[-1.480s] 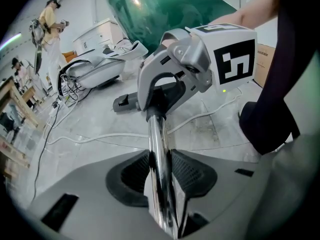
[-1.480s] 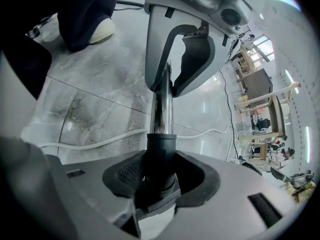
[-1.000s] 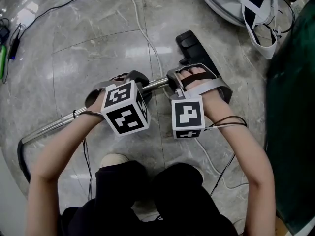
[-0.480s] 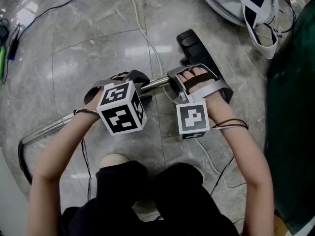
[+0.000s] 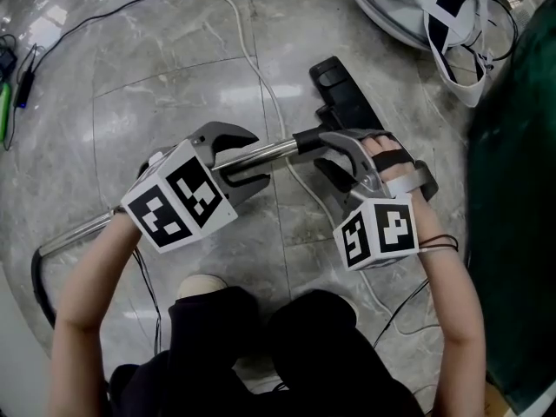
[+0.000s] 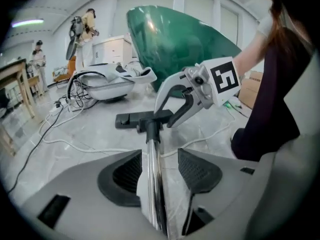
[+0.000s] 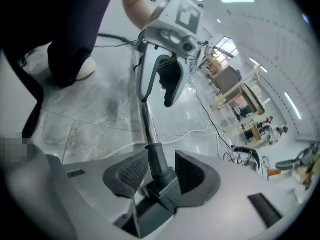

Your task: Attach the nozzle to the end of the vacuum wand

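The chrome vacuum wand [image 5: 174,188] lies on the marble floor, and its far end sits in the neck of the black floor nozzle [image 5: 343,89]. My left gripper [image 5: 248,157] hovers over the wand's middle. Its jaws have just been opening, and the tube [image 6: 152,164] runs between the pads with a gap on each side. My right gripper [image 5: 326,156] is open above the nozzle's neck [image 7: 159,166], which shows between its pads without being pressed. In the left gripper view the nozzle [image 6: 135,120] lies ahead, under the right gripper [image 6: 185,101].
A white cable [image 5: 252,50] crosses the floor and passes under the wand. A white machine with straps [image 5: 417,7] lies at the top right, beside a dark green object [image 5: 521,189]. A black hose [image 5: 39,281] curls at the left. The person's shoe [image 5: 201,283] is below.
Both grippers have risen off the wand and tilted, and their cubes have swung outward. The left jaws, closed round the tube earlier, now stand wide. The wand and nozzle have stayed put.
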